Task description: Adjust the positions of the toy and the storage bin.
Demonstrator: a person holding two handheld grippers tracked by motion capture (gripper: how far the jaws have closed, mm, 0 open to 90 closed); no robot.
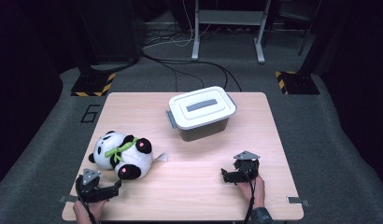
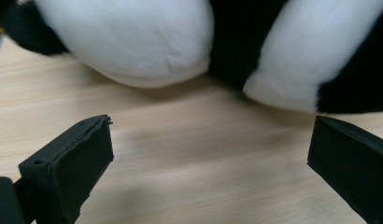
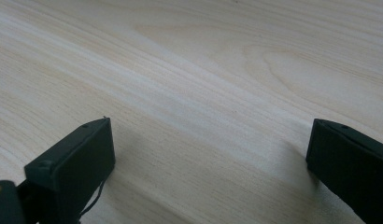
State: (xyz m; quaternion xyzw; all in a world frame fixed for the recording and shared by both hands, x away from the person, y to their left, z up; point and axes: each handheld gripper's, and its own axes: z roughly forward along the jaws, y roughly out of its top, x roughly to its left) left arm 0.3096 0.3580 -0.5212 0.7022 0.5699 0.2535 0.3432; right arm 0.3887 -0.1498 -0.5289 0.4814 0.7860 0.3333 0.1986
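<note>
On the wooden table (image 1: 189, 186) the panda (image 1: 122, 154) lies lengthwise leftward, both grippers' jaws wide, empty

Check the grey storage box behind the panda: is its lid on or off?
On. The white lid sits flat over the grey box, covering its whole top, and a side latch hangs down at its left end.

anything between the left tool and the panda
Nothing but bare table: in the left gripper view, only wood lies between the open left tool and the panda.
</note>
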